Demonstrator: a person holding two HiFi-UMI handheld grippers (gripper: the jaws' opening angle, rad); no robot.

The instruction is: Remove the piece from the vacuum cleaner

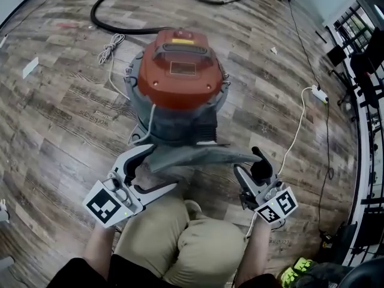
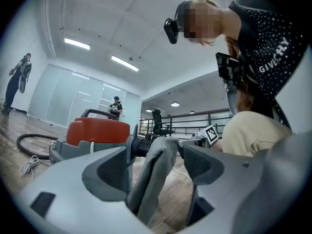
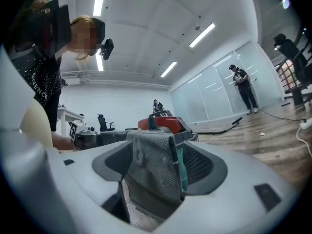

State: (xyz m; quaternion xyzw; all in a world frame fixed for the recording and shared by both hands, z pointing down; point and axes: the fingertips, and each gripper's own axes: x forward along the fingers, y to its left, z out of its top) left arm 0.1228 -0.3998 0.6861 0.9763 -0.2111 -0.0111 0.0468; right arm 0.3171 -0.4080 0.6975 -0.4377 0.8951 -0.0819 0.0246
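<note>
A vacuum cleaner (image 1: 179,71) with a red lid and grey body stands on the wood floor in front of my knees. A grey cloth piece (image 1: 192,155) hangs out of its near side and stretches between both grippers. My left gripper (image 1: 163,168) holds its jaws wide around the cloth's left end (image 2: 153,179), and a gap shows beside the fabric. My right gripper (image 1: 247,162) is also wide apart, with the mesh cloth (image 3: 153,172) lying loose between its pads. The red lid (image 2: 97,130) shows beyond the left jaws.
A black hose (image 1: 120,26) curves across the floor behind the vacuum. A coiled white cord (image 1: 108,50) lies at its left. A white cable (image 1: 297,131) runs to a plug block (image 1: 319,93) on the right. Railing and chairs (image 1: 366,101) line the right edge. A person (image 3: 242,89) stands far off.
</note>
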